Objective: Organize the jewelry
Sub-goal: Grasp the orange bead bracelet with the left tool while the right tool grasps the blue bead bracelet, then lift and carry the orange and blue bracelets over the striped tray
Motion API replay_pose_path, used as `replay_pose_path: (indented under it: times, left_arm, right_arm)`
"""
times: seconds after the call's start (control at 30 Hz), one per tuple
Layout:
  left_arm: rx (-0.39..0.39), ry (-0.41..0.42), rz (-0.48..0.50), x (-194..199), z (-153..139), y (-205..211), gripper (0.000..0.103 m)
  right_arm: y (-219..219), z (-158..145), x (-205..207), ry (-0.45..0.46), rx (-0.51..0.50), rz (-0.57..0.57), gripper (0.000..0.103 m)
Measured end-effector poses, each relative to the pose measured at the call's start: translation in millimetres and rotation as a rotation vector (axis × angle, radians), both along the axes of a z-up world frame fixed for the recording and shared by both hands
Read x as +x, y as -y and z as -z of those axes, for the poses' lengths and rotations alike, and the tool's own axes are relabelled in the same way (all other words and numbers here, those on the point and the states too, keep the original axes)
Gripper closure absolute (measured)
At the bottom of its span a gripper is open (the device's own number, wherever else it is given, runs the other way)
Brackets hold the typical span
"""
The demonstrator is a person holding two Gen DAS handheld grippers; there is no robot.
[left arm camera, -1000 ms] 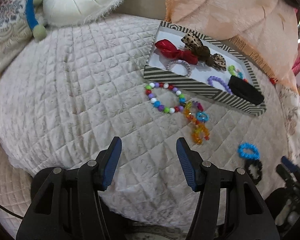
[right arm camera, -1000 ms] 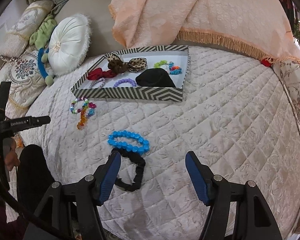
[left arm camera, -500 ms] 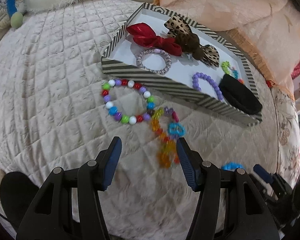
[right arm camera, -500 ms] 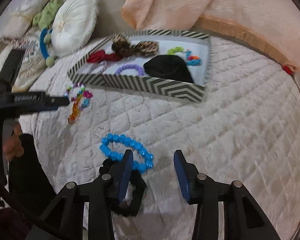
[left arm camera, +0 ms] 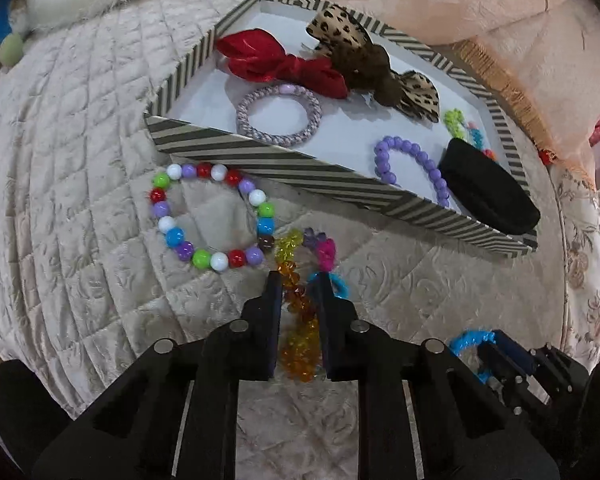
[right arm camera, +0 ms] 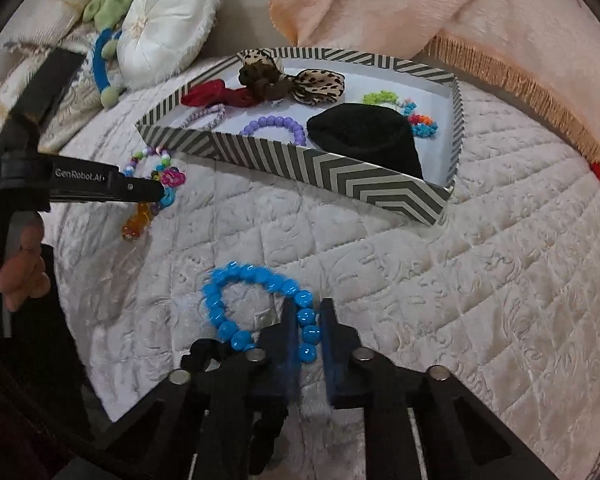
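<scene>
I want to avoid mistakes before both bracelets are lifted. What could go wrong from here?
1. The left gripper pinches the orange crystal bracelet, which touches the multicolour bead bracelet; lifting may drag it.
2. The right gripper holds only one side of the blue bead bracelet; it may slip or snag the black scrunchie.

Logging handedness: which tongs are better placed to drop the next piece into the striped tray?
Left. Its tongs grip the amber bead bracelet close beside the striped tray; the right tongs sit farther away.

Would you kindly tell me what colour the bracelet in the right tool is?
Bright blue: the beaded bracelet shows best in the right wrist view.
</scene>
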State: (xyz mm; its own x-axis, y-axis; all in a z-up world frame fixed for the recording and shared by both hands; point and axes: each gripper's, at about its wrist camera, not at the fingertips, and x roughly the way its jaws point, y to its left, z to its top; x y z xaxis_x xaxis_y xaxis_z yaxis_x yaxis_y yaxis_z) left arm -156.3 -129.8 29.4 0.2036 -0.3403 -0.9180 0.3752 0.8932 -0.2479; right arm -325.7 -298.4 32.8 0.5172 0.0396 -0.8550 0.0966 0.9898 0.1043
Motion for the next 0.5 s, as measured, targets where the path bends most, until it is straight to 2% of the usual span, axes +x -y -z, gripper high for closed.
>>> replay_pose_path:
  times: [0.13,0.5]
  left_arm:
    - [-0.065,-0.016,-0.004,-2.8,-12.0,-10.8,0.094]
    - [-0.151,0.104,0.051,-31.5,-85.1,-31.2,0.095]
  right_arm:
    - [1.1,-17.6,-10.7,0.046,0.022,0.023,0.095]
    - [-5.0,-74.1,-25.2,0.173,0.011,0.044,0.095]
